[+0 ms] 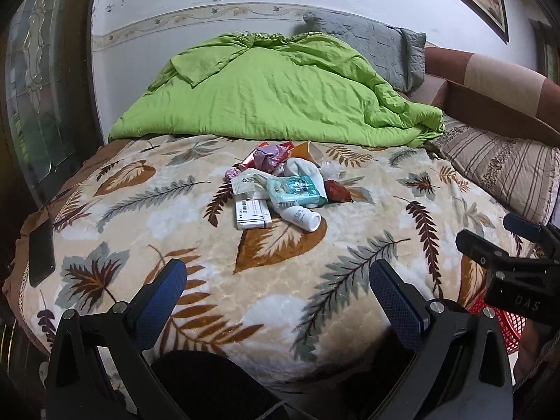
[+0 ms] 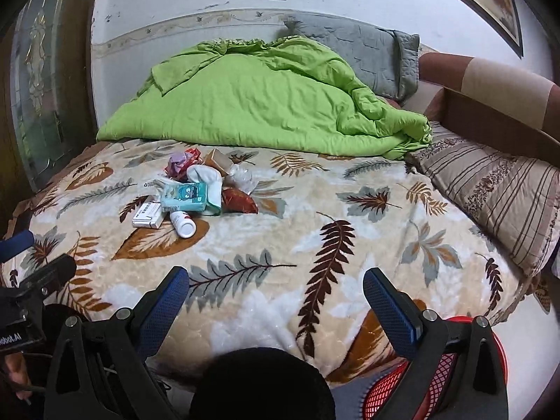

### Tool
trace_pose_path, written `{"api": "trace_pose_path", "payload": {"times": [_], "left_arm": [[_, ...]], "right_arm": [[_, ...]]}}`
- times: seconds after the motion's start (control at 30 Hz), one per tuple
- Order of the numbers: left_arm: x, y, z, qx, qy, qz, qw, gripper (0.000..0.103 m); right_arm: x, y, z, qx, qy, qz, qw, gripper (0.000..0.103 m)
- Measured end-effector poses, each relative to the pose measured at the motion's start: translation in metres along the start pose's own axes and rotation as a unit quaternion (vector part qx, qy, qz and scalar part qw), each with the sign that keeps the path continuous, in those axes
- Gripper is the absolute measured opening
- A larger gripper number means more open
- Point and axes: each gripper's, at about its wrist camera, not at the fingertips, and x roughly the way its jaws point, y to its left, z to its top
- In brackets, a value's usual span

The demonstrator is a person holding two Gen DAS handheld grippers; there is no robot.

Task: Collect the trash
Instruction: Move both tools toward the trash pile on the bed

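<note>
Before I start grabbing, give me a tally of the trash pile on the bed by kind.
Small boxes: 2, a white box and a tan box
Bottles: 1, white bottle
Tissue packs: 1, teal pack
Wrappers and crumpled bits: at least 4, overlapping, so the count is unsure
Total: about 8

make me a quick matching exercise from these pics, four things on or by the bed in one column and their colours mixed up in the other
Things:
1. quilt
2. basket
3. bottle
4. pillow by the wall

Colours:
a. red
b. grey
c. green
d. white

Pairs: 1-c, 2-a, 3-d, 4-b
</note>
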Motion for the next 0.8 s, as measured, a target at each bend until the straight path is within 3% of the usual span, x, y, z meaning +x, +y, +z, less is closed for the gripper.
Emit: {"api": "trace_pose_path", "payload": {"times": [0.8], "left_arm": [[-0.0002, 0.0031, 0.0014, -0.002, 0.01, -0.004, 0.9999, 0.103]], "right_arm": [[-0.0017, 0.004, -0.004, -0.006, 0.005, 0.002, 1.0, 0.101]]}}
